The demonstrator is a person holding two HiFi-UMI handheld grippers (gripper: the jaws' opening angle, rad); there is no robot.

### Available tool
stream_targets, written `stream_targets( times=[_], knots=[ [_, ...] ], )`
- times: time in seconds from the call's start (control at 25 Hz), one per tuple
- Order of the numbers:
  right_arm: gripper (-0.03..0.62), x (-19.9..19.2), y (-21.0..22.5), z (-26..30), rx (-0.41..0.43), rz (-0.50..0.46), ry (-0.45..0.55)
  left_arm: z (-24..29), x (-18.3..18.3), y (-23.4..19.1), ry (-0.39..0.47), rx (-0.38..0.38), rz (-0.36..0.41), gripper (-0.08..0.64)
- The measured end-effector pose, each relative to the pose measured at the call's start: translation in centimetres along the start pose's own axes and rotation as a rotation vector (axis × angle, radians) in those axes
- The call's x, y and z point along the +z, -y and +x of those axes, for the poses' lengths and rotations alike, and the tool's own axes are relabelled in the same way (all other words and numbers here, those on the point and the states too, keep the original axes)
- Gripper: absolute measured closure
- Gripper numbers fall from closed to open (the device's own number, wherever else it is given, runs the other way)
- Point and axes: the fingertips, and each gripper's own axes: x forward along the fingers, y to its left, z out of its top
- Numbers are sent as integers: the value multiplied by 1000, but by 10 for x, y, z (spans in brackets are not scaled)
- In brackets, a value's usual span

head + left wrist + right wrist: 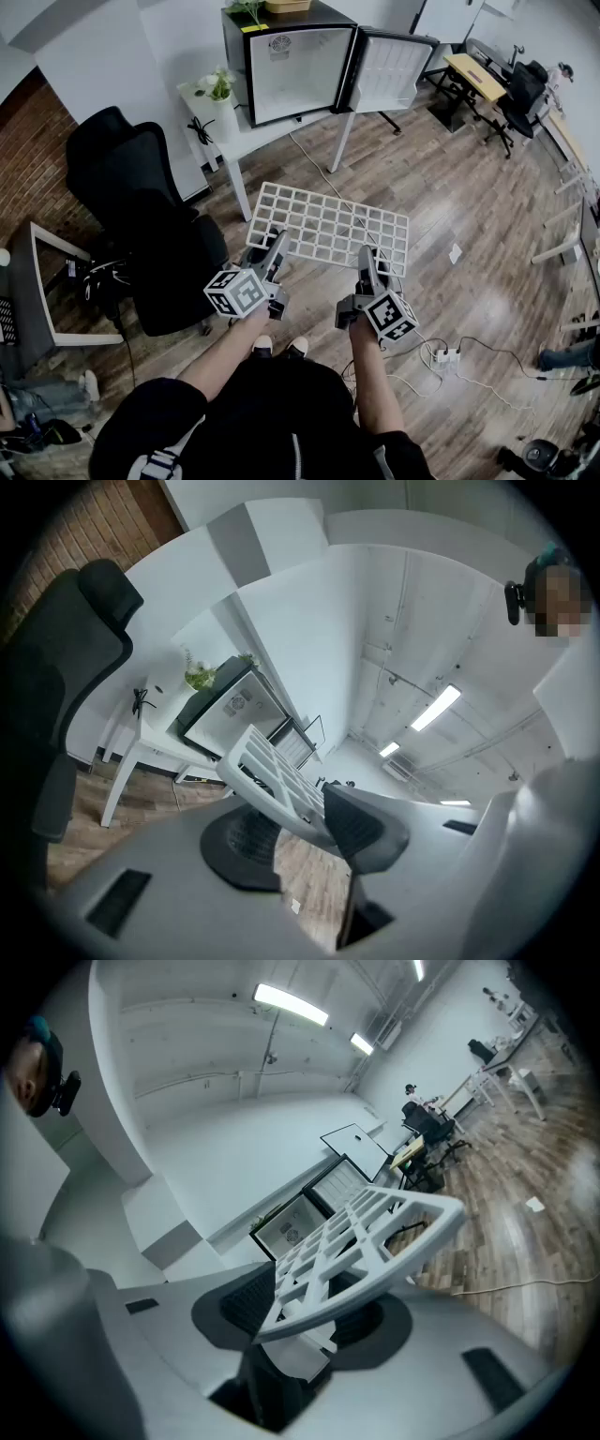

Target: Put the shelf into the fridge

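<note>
**Shelf (328, 225) held in mid-air, well short of the open fridge**

The shelf, a white plastic grid, hangs roughly level above the floor, in front of the person and well apart from the fridge (291, 70). The left tongs (272, 246) and the right tongs (367, 261) each clamp its near edge. In both gripper views the rim sits between the pads with the jaws spread wide to take it. Nothing else supports it.

The main risk is probably the grip itself. Both holds are on one edge, so the whole grid sticks out forward and its weight levers against the pads. A jolt, or one hand rising above the other, could make it sag, twist or slide free. At the fridge, the far corners arrive first and may be hard to see. They could strike the cabinet frame or the open door (389, 70), or go in tilted and jam instead of seating on the supports. The plant (220, 84) beside the fridge looks easy to knock on a wide approach.

The fridge stands on a small white counter (234, 136) against the wall, with its cavity apparently empty. A cable (309, 155) trails over the wood floor (469, 187) along the way there, and a black chair (141, 206) crowds the left side. Either could catch a foot or an elbow. More desks and chairs fill the far right of the room.
</note>
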Motion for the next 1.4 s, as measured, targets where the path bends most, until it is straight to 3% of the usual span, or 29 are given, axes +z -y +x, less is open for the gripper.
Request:
stream_targets(
  times=[0.92, 1.4],
  knots=[
    [403, 23, 29, 34, 48, 38, -52, 45, -8, 2, 13, 40, 15, 403],
    [408, 44, 61, 132, 48, 39, -102, 136, 4, -43, 21, 74, -7, 405]
  ],
)
